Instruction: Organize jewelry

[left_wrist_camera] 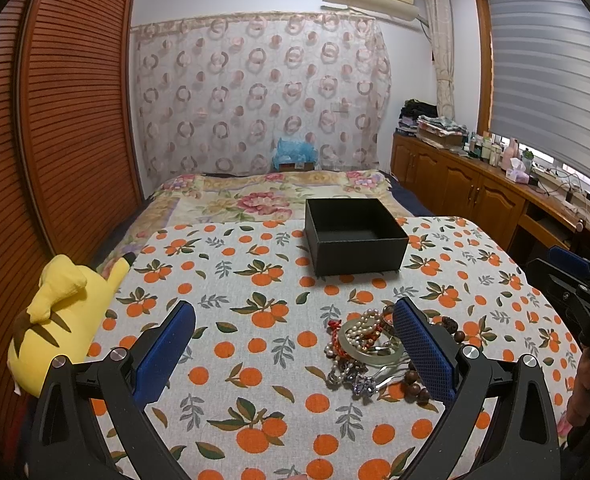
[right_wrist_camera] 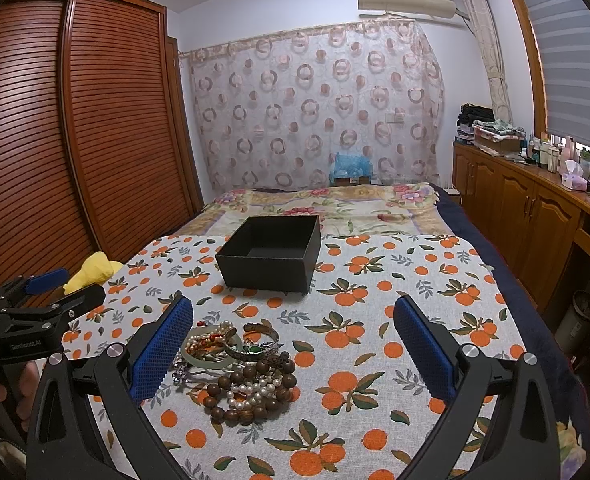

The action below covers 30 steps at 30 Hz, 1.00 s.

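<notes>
A pile of jewelry [right_wrist_camera: 239,368] lies on the orange-print cloth: a jade bangle [right_wrist_camera: 209,356], a silver bangle [right_wrist_camera: 257,342], pearl strands and brown wooden beads [right_wrist_camera: 251,396]. It also shows in the left wrist view [left_wrist_camera: 369,350]. An open, empty black box [right_wrist_camera: 271,254] stands farther back; in the left wrist view the box [left_wrist_camera: 355,236] is ahead right. My left gripper [left_wrist_camera: 295,344] is open, with the pile by its right finger. My right gripper [right_wrist_camera: 293,344] is open, with the pile by its left finger. Both hover above the cloth.
A yellow plush toy [left_wrist_camera: 59,312] lies at the cloth's left edge. A floral bed [right_wrist_camera: 319,204] lies beyond the box. A slatted wooden wardrobe [right_wrist_camera: 75,140] stands to the left, and wooden cabinets [right_wrist_camera: 535,216] with bottles stand to the right.
</notes>
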### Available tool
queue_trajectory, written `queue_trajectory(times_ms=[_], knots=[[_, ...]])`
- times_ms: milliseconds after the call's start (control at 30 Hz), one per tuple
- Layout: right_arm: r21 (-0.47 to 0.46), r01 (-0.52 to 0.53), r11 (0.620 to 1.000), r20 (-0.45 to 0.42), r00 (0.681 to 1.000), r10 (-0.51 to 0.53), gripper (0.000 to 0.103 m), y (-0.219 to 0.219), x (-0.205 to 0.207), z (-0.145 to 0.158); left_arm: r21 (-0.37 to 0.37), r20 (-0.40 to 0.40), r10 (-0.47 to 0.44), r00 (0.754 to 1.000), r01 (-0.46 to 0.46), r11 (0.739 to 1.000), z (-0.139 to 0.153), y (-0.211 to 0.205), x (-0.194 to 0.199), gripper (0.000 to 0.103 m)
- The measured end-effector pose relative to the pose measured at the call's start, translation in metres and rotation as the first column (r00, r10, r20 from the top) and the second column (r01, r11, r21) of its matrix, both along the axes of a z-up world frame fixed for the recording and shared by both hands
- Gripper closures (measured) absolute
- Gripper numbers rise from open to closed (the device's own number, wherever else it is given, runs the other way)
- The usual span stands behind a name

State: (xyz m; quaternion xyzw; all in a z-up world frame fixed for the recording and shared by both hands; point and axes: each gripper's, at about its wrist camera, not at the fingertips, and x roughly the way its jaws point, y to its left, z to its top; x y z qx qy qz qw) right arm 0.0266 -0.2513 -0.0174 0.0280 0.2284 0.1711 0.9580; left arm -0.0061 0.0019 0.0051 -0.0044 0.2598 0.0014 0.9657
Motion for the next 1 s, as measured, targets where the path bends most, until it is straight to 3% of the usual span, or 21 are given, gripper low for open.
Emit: queue_trajectory(times_ms=[700, 1000], knots=[[0.001, -0.003, 1.000, -0.006, 1.000, 0.003, 0.002, 0.001, 0.000, 0.000, 0.000, -0.003, 0.001, 1.000, -0.001, 1.000, -0.001, 0.000, 0.000, 0.007], [-0.007, -0.036, 0.999, -0.014, 0.999, 0.036, 0.002, 0.003, 0.001, -0.008, -0.012, -0.043, -0.003, 0.999, 0.002, 1.000, -0.016, 0.003, 0.006, 0.007]])
